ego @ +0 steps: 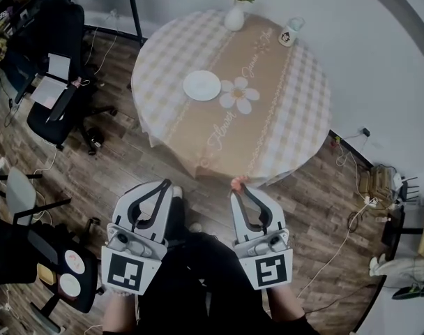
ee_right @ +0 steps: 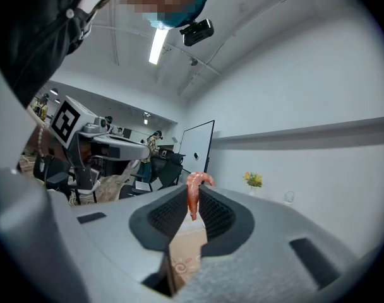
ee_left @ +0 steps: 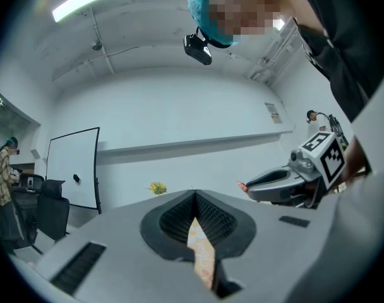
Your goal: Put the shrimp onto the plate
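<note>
Shrimp [ee_right: 193,193] pinched in right hand-held gripper [ego: 238,185], short of the table [ego: 285,117]; left hand-held gripper [ego: 167,184] alongside, pressed together empty.

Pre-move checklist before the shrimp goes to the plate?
1. Shrimp held: ok. The right gripper is shut on the shrimp.
2. Grip firm: cannot tell. The shrimp sits at the jaw tips and part of it sticks out.
3. Plate free: ok. The plate looks bare.
4. Gripper over plate: not ok. Both grippers are over the floor, short of the table.
5. Way clear: ok. The vase and the cup stand at the far edge, apart from the plate.
6. Left gripper clear: ok. Its jaws are together and hold nothing.
</note>
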Tool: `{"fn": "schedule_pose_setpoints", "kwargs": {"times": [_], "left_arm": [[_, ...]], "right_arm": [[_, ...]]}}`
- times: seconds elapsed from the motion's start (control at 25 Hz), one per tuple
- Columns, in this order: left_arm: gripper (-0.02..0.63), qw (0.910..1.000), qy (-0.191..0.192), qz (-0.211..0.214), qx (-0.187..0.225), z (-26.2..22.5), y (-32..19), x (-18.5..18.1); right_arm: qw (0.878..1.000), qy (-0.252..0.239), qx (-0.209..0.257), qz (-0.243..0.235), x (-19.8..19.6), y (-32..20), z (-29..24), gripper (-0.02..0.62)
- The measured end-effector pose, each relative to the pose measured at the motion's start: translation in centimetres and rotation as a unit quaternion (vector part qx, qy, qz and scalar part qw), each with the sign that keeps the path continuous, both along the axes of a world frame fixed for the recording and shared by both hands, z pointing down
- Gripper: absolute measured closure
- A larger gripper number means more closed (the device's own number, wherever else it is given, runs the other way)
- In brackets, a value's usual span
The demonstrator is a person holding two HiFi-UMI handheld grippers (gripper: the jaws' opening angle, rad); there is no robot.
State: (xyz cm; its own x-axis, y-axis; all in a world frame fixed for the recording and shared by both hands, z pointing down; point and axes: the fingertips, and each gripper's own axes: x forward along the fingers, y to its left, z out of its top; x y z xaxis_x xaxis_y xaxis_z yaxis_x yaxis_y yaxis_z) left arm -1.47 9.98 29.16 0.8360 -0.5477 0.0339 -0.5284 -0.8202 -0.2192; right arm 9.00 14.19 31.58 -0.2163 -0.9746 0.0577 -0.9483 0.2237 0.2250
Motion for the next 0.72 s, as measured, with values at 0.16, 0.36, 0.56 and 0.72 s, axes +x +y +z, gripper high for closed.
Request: {"fn": "schedule_pose_setpoints", "kwargs": {"times": [0.16,0.36,0.56,0.72], "left_arm": [[0.606,1.0,0.003,0.004,0.001,-0.1,-1.4,0.3],[0.606,0.9999,0.004,0.016,-0.002,0.0,-3.8,1.0],[0.606,0.9996,0.0,0.027,-0.01,0.4,-6.9,1.7],[0.606,0.9992,0.002,0.037,-0.015,0.6,-9.5,2.3]], "right_arm": [[1.0,0.001,0.001,0.005,0.4,-1.3,-0.2,0.552],[1.0,0.002,0.001,0.012,0.8,-3.7,-0.2,0.552],[1.0,0.002,-0.007,0.022,1.3,-6.4,-0.1,0.552],[0.999,0.003,-0.014,0.033,1.8,-8.7,0.1,0.552]]}}
